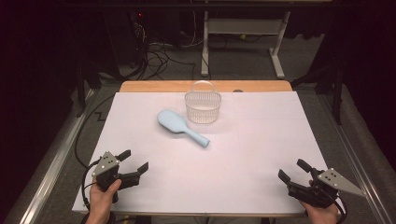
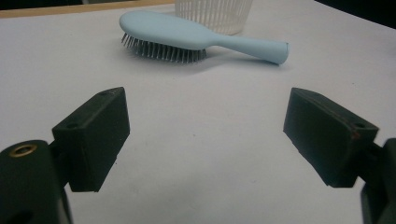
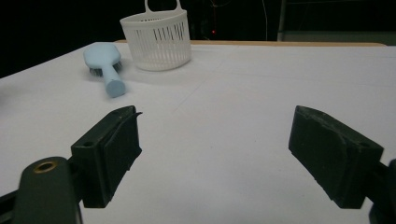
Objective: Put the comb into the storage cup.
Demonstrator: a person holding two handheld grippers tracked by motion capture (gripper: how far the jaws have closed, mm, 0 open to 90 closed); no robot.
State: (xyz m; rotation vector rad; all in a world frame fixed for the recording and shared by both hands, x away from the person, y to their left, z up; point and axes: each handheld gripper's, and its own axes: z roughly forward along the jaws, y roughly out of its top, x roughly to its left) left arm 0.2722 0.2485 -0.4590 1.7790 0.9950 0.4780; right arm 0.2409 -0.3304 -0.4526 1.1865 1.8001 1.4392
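Note:
A pale blue hairbrush (image 1: 180,127) lies bristles down near the table's middle, its handle toward the front right. Just behind it stands a white slatted basket (image 1: 202,106) with a loop handle. My left gripper (image 1: 133,160) rests at the front left corner, open, nothing between its jaws. At the front right my right gripper (image 1: 294,169) is open too and holds nothing. From the left gripper view the hairbrush (image 2: 187,39) lies ahead with the basket (image 2: 215,14) behind it. The right gripper view shows the hairbrush (image 3: 105,63) and basket (image 3: 158,39) far off at upper left.
A white sheet (image 1: 261,140) covers the table, with a wooden edge (image 1: 154,87) at the back. Cables and a desk frame (image 1: 243,42) lie on the dark floor beyond. Metal rails run along both sides.

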